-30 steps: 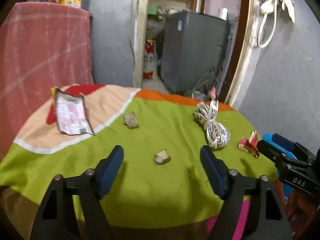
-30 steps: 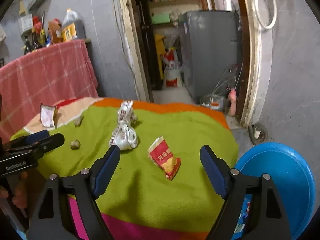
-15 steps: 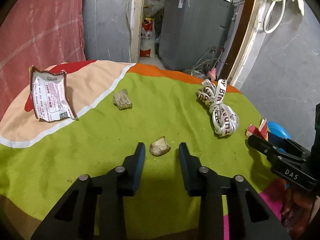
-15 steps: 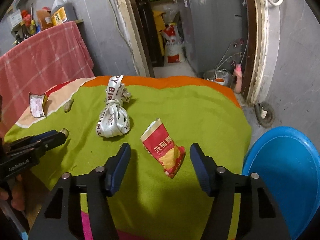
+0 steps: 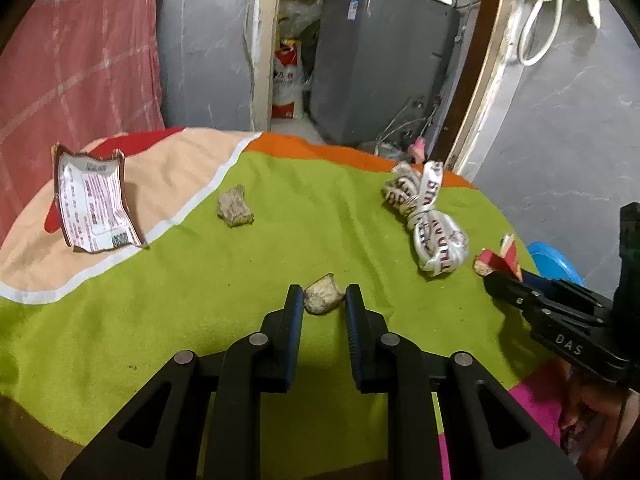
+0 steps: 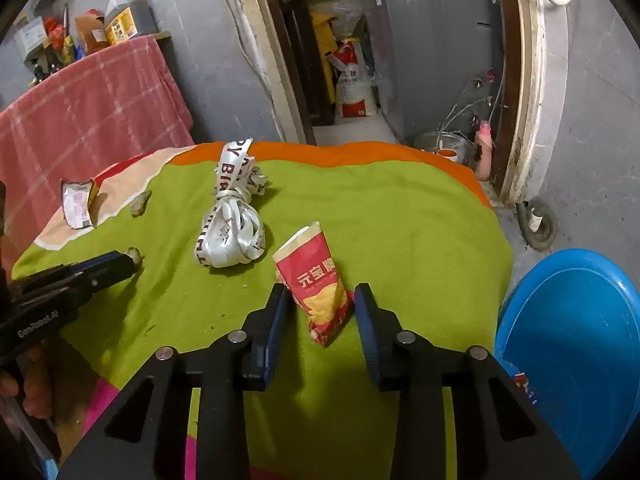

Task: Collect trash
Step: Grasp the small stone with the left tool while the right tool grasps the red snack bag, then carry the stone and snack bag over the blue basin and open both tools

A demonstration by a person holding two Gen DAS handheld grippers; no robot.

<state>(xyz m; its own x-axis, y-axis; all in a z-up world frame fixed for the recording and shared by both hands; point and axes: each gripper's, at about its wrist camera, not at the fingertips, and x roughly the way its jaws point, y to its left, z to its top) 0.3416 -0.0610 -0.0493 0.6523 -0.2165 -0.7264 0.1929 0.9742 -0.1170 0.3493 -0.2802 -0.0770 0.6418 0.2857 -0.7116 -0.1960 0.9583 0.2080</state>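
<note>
Green cloth: my left gripper [image 5: 323, 300] closing round a crumpled scrap [image 5: 323, 299], right gripper [image 6: 320, 300] closing round the red packet [image 6: 316, 284]; lifting both comes next

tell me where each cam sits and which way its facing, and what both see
Left wrist: sits on the left gripper, looking forward and down over the green cloth toward the doorway; its jaws are closing around a small crumpled scrap; the right gripper shows at the right edge.
Right wrist: sits on the right gripper, facing the same way; its jaws are closing around a red snack packet; the left gripper and a hand show at the left.
Shared: the white ribbon bundle, torn wrapper, blue basin, scrap and packet.
</note>
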